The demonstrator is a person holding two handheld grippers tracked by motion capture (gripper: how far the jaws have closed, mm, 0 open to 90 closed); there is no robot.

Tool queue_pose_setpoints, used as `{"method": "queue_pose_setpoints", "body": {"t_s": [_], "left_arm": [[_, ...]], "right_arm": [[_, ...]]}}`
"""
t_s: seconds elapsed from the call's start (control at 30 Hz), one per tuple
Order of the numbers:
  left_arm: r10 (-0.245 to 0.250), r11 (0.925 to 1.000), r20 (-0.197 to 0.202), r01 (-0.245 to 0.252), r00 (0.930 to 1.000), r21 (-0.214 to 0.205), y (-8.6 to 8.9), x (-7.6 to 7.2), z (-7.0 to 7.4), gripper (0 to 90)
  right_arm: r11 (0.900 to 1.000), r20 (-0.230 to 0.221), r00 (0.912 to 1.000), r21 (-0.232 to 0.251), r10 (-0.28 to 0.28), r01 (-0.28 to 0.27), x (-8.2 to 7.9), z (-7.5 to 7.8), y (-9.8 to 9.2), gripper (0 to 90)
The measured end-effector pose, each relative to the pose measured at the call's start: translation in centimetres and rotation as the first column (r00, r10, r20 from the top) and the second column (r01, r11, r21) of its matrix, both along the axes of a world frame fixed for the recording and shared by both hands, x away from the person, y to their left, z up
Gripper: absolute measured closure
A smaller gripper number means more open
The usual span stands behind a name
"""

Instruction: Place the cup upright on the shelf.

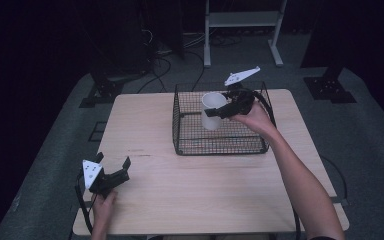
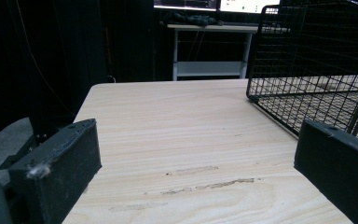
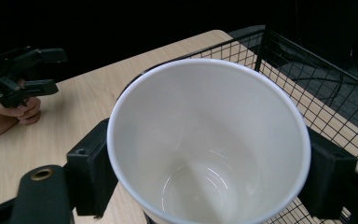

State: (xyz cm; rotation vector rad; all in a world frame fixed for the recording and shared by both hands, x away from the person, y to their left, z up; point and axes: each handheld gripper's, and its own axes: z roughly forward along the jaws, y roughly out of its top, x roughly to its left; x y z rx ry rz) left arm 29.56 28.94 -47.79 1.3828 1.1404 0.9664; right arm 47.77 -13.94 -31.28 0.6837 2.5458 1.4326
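High view: right gripper is clamped on a white cup, one jaw on each side of the cup wall. The cup hangs in front of the gripper, tilted, above the floor of a black wire basket and inside its walls; whether the cup base touches the mesh cannot be told. The person's right hand sits just behind the gripper, over the basket's right side.

Right gripper view: the cup sits squarely between the two black jaws, open mouth toward the camera, inside bare and white. Basket wire runs beyond and to the right of the cup. The light wooden worktop lies to the left, with the left gripper far off at the upper left.

Left gripper in the high view: jaws apart, nothing between them, resting low over the near-left part of the worktop, well apart from the basket.

Left gripper view: both jaws stand wide, bare worktop between them, a corner of the basket ahead and to the right.
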Motion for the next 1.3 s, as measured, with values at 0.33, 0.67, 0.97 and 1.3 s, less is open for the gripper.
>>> {"method": "queue_pose_setpoints", "body": {"t_s": [0.33,0.67,0.97,1.3], "left_arm": [[-0.001,1.0,0.001,0.001,1.0,-0.004,0.0,0.0,0.0,0.0],[-0.002,1.0,0.003,0.002,1.0,-0.005,0.0,0.0,0.0,0.0],[-0.002,1.0,0.002,0.002,1.0,-0.004,0.0,0.0,0.0,0.0],[-0.001,1.0,0.001,0.001,1.0,-0.004,0.0,0.0,0.0,0.0]], "right_arm": [[0.9998,-0.022,0.9996,-0.013,-0.018,0.018,1.5,-0.8,0.3,19.2],[0.9996,-0.048,0.9985,-0.016,-0.025,0.024,2.6,-2.3,1.1,19.2],[0.9994,-0.071,0.9968,-0.006,-0.035,0.035,3.5,-3.5,1.5,19.2],[0.9982,-0.088,0.9954,-0.05,-0.038,0.034,4.3,-4.8,2.2,19.2]]}}
